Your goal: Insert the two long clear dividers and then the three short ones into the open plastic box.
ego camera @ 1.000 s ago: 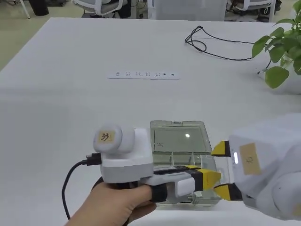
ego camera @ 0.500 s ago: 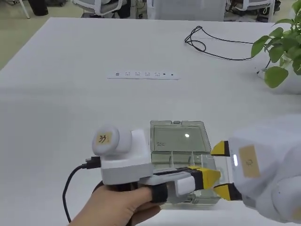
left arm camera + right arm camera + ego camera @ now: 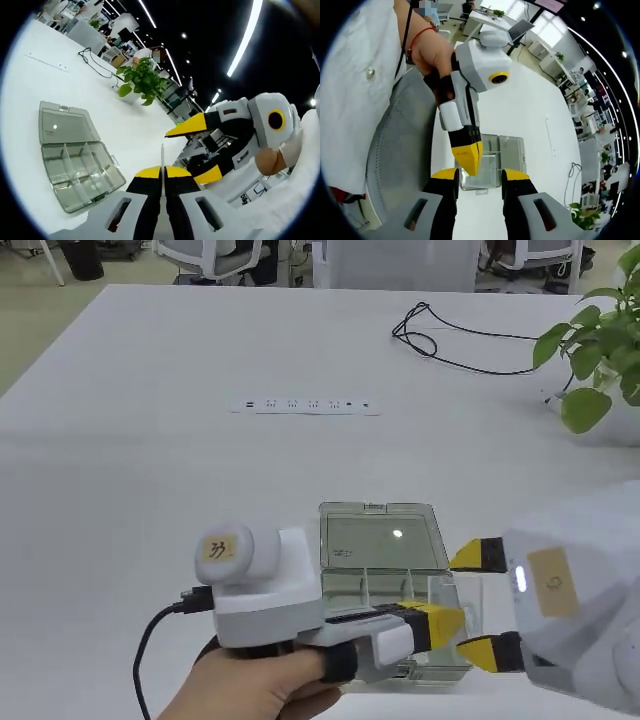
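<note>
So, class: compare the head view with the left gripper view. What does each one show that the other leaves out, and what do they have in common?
Head view: a hand wrapped round the left gripper.
Left gripper view: the thin edge of a clear divider pinched in that gripper's shut claw, plus ceiling light strips.
Both: the open plastic box with dividers already standing in it, the right gripper with its claw open, the plant and the power strip.

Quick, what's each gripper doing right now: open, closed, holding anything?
Left gripper: closed on a thin clear divider.
Right gripper: open, holding nothing.
</note>
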The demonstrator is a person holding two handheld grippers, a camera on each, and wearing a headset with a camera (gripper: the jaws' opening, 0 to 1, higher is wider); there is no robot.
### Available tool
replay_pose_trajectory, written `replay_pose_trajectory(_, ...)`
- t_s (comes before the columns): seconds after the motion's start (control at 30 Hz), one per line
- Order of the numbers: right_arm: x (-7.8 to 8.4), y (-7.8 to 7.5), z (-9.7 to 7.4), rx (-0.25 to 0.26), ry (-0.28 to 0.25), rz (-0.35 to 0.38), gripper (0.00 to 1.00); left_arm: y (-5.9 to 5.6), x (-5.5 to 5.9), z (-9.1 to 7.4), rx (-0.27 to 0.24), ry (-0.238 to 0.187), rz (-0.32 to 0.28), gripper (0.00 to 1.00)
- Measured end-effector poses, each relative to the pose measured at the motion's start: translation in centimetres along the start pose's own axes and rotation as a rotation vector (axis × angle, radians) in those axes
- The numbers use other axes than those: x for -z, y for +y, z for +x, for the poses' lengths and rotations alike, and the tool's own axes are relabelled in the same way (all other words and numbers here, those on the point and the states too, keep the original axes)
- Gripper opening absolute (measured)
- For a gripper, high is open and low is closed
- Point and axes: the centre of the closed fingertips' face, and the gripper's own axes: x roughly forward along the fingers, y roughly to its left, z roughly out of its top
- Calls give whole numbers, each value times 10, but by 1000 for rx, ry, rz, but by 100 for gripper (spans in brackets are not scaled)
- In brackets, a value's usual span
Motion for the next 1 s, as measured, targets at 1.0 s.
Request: replay_pose_trajectory(1.0, -22, 30, -21, -563, -243, 184, 3, -44, 9, -22, 224, 72, 576, 0)
